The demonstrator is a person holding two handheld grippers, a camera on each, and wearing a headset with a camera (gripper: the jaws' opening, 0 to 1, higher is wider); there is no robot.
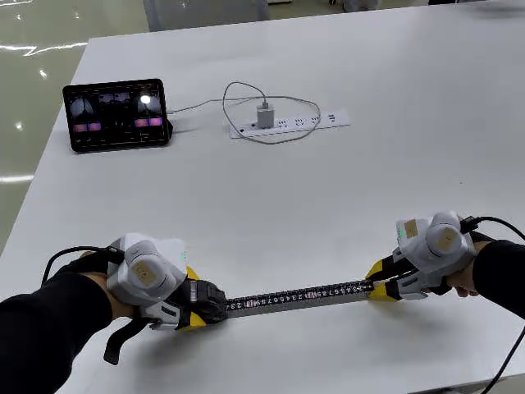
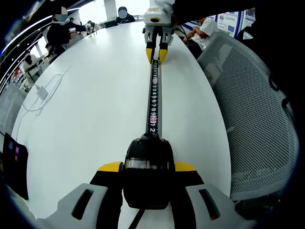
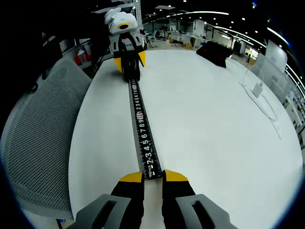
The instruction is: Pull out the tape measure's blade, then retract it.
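Tape measure [image 1: 212,300] is sitting at the near left of the white table [image 1: 344,189]. My left gripper [image 2: 148,167] is clamping its dark case from both sides, with the jaws drawn in tight against it. In the left gripper view the yellow tips are covering the sides of the case, and its lower end is running out of sight between the jaws. The blade [image 1: 299,295] is lying pulled out flat along the near edge of the table, stretching rightward from the case. My right gripper [image 3: 152,177] is pinching the far end of it, jaws almost together with only a thin gap between them. The blade's tip is disappearing into that gap, so I am not making out the end hook. In the right gripper view I am reading the numerals closest to the jaws, but they are blurring as the blade runs toward the case. In the head view they are too small to read.

Far left on the table a tablet [image 1: 116,114] is standing with its screen lit, its contents too small to tell. To its right a power strip [image 1: 291,123] is lying with a white charger [image 1: 265,115] plugged in and a cable [image 1: 283,102] looping around it. A grey mesh chair back [image 2: 252,119] is showing just off the table's near edge.
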